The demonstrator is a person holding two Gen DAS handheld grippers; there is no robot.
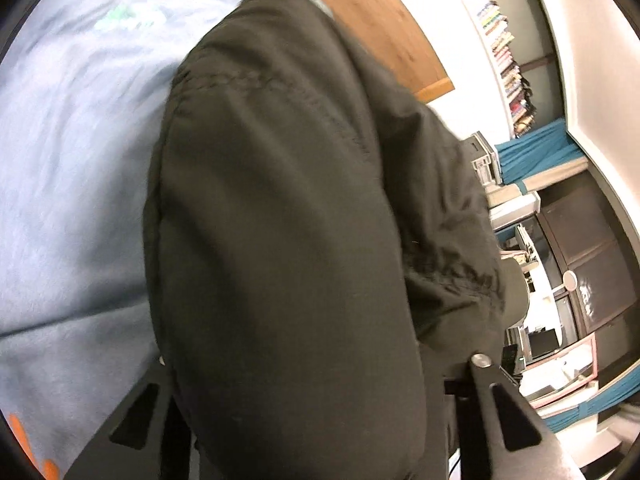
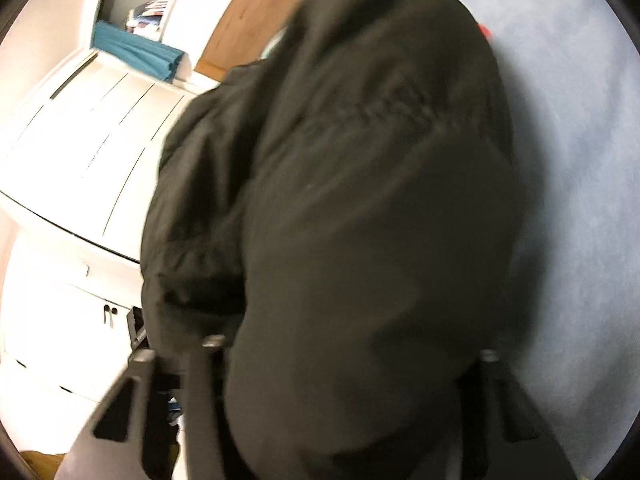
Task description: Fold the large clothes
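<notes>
Dark, heavy fabric is filling the gap in both of your jaws: the left gripper [image 1: 312, 392] is clamping one part of the black garment [image 1: 288, 208], and the right gripper [image 2: 320, 364] looks to be pinching another part of it, though blur and the cloth itself are hiding both sets of fingertips. You are holding the garment up off the pale blue bed cover [image 1: 68, 168], and it is hanging away from each camera in a thick bundle with a stitched seam [image 1: 256, 80] running across it.

To do this step well, you are wanting both grips level and well apart, so the cloth is hanging flat rather than bunched. The bundling suggests slack between your hands, so be spreading them until the span is taut. Lower it over the bed cover, keeping clear of the wooden board [image 1: 376, 16] at its far edge and the white cabinet [image 2: 92, 128] beside it.
</notes>
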